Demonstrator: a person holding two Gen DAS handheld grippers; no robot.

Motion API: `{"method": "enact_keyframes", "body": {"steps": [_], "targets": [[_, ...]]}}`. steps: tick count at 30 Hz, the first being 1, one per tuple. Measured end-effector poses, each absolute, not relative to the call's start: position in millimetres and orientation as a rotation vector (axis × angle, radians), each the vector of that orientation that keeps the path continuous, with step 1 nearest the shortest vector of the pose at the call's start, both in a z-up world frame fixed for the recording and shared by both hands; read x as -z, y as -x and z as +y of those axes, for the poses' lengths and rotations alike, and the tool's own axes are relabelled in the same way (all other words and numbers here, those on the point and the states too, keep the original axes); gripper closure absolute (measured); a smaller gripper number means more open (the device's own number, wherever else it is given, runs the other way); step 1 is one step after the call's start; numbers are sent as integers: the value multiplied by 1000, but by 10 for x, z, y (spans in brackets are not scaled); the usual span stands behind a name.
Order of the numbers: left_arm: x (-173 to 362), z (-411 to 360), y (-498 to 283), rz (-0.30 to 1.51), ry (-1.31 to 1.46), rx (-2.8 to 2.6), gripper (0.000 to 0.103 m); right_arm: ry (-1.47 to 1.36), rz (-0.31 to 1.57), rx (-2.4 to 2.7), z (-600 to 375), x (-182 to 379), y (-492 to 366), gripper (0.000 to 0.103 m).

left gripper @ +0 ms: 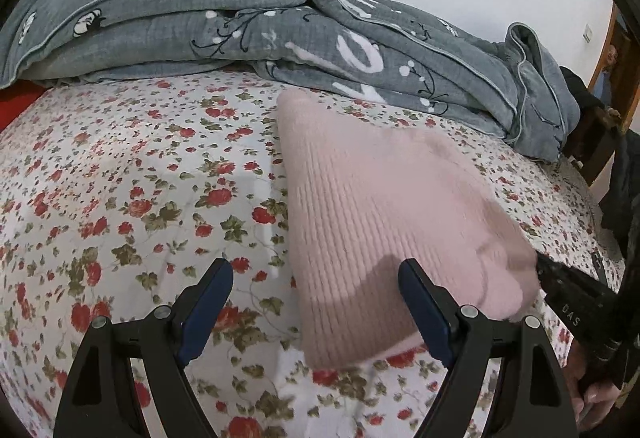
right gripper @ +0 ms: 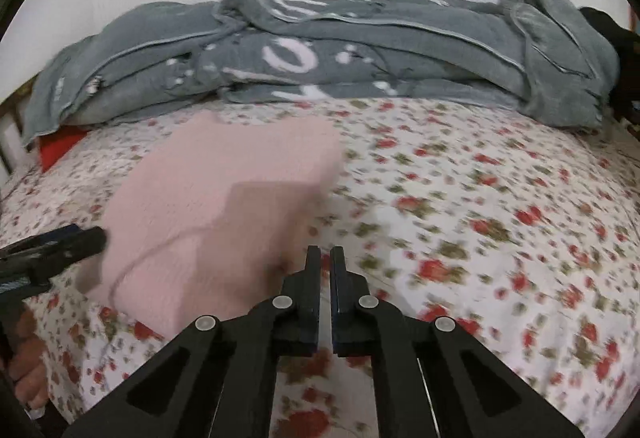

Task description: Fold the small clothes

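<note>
A pink ribbed knit garment (left gripper: 372, 214) lies folded on the flowered bedsheet (left gripper: 132, 174). My left gripper (left gripper: 316, 274) is open and empty, just above the garment's near left edge. In the right wrist view the garment (right gripper: 224, 210) is left of centre and blurred. My right gripper (right gripper: 325, 258) is shut with nothing between its fingers, at the garment's near right corner. The right gripper's body (left gripper: 568, 290) shows beside the garment in the left wrist view. The left gripper's finger (right gripper: 60, 242) shows at the garment's left side in the right wrist view.
A rumpled grey quilt (left gripper: 248, 22) with white and black print lies along the far side of the bed, also in the right wrist view (right gripper: 360, 50). A red item (right gripper: 60, 150) peeks out under its left end. Dark clothing and wooden furniture (left gripper: 600, 142) stand at the right.
</note>
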State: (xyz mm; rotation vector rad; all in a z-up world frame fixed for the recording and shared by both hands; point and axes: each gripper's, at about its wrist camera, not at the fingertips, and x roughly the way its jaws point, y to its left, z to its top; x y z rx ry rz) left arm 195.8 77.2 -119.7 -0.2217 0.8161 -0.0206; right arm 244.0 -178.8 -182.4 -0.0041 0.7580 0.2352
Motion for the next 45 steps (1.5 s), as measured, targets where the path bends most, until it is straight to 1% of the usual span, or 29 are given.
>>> {"method": "enact_keyframes", "body": {"steps": [4, 9, 10, 11, 12, 13, 14, 15, 20, 25, 30, 31, 32, 33, 34, 36, 38, 40, 43, 45], "targets": [[1053, 717, -1798, 795, 211, 28, 20, -59, 767, -231, -1978, 1768, -2279, 99], [798, 637, -1589, 770, 193, 18, 19, -87, 717, -225, -2086, 1454, -1961, 98], [735, 619, -1535, 761, 182, 10, 19, -86, 707, -222, -2092, 1404, -1916, 94], [690, 609, -1477, 753, 170, -5, 19, -82, 696, -215, -2093, 1335, -1862, 87], [662, 604, -1445, 749, 164, -15, 18, -81, 689, -213, -2099, 1290, -1814, 81], [627, 614, -1394, 744, 158, -23, 18, -83, 686, -217, -2101, 1260, -1785, 68], [609, 631, -1362, 739, 158, -24, 18, -86, 681, -225, -2106, 1232, -1750, 60], [601, 653, -1326, 732, 160, -26, 18, -92, 675, -233, -2114, 1215, -1702, 59], [735, 836, -1279, 750, 203, -42, 18, -97, 686, -283, -2022, 1355, -1660, 59], [1032, 996, -1266, 794, 230, -46, 18, -134, 721, -366, -1826, 1611, -1813, 59], [1248, 1060, -1294, 829, 223, -55, 18, -209, 705, -419, -1738, 1769, -2027, 59], [1263, 1083, -1307, 832, 231, -56, 19, -211, 709, -430, -1712, 1804, -2092, 65], [1266, 1112, -1317, 829, 243, -57, 19, -199, 737, -440, -1664, 1860, -2187, 98], [1255, 1133, -1317, 822, 250, -55, 19, -187, 766, -453, -1630, 1895, -2252, 97], [1231, 1158, -1312, 806, 256, -49, 19, -175, 765, -463, -1614, 1881, -2275, 97], [1193, 1186, -1308, 782, 261, -42, 19, -176, 643, -462, -1737, 1709, -2154, 98], [1168, 1216, -1340, 763, 271, -37, 19, -249, 602, -469, -1917, 1627, -2110, 98], [1154, 1238, -1398, 747, 295, -32, 19, -301, 651, -462, -1994, 1762, -2191, 98], [1144, 1240, -1487, 749, 303, -25, 19, -199, 759, -427, -1865, 2089, -2301, 98], [1130, 1245, -1525, 741, 291, -27, 19, -161, 758, -436, -1824, 2092, -2266, 97]]}}
